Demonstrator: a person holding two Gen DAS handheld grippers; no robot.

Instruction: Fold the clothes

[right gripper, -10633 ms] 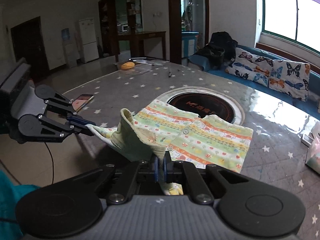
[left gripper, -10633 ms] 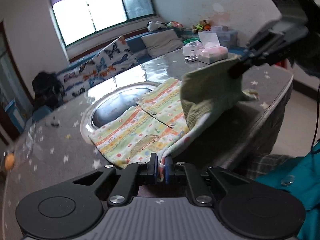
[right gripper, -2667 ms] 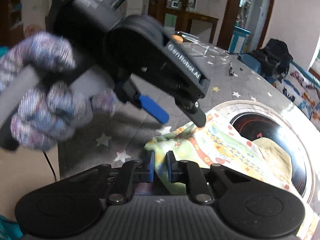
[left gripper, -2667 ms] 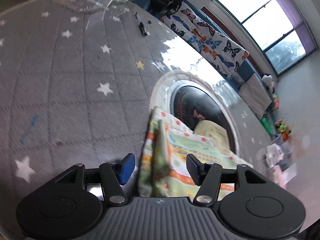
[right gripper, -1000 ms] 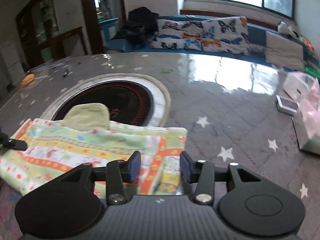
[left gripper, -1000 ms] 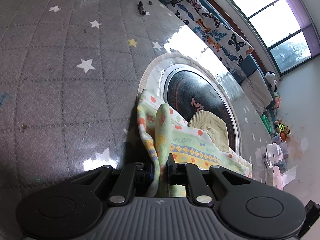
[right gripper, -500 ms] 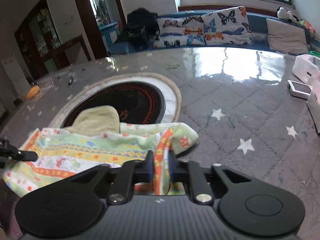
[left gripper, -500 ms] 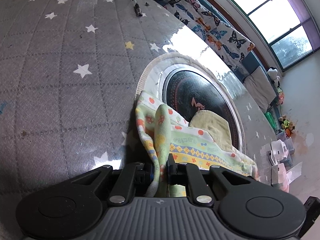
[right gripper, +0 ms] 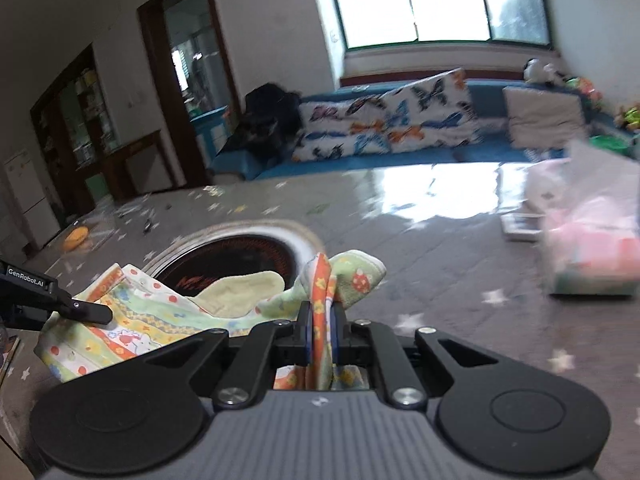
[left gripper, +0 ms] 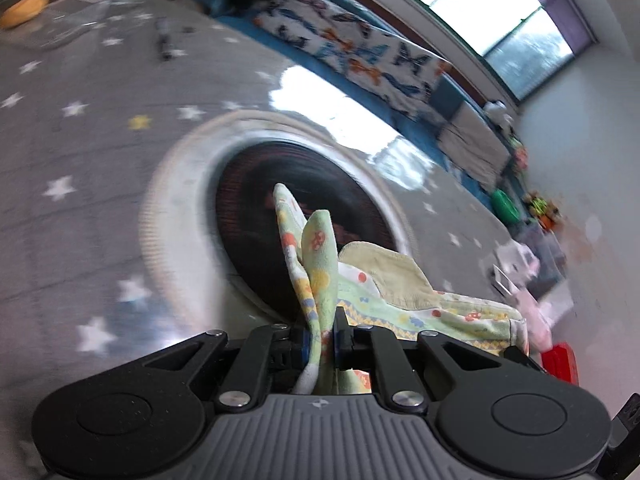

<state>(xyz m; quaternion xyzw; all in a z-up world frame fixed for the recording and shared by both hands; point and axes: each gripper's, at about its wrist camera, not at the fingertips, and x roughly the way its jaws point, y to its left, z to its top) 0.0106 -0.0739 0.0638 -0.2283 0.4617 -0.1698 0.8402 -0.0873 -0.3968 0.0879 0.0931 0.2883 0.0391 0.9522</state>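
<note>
Spreading under everything is the star-patterned table (right gripper: 440,240), its round inset hotplate (right gripper: 240,256) sitting at twelve o'clock. Draping across that hotplate's near rim is the printed baby shirt (right gripper: 160,316): light, limp, best taken at edges. Both the left hand-held gripper (left gripper: 320,332) and the right hand-held gripper (right gripper: 320,330) are clenching bunched hems.

Both units same build: left hand-held gripper (left gripper: 320,338) and right hand-held gripper (right gripper: 319,334), black linkage arms, silver screws, blue pads, ribbed grey housing with round black caps. "GenRobot.AI" lettering on left one's side.
</note>
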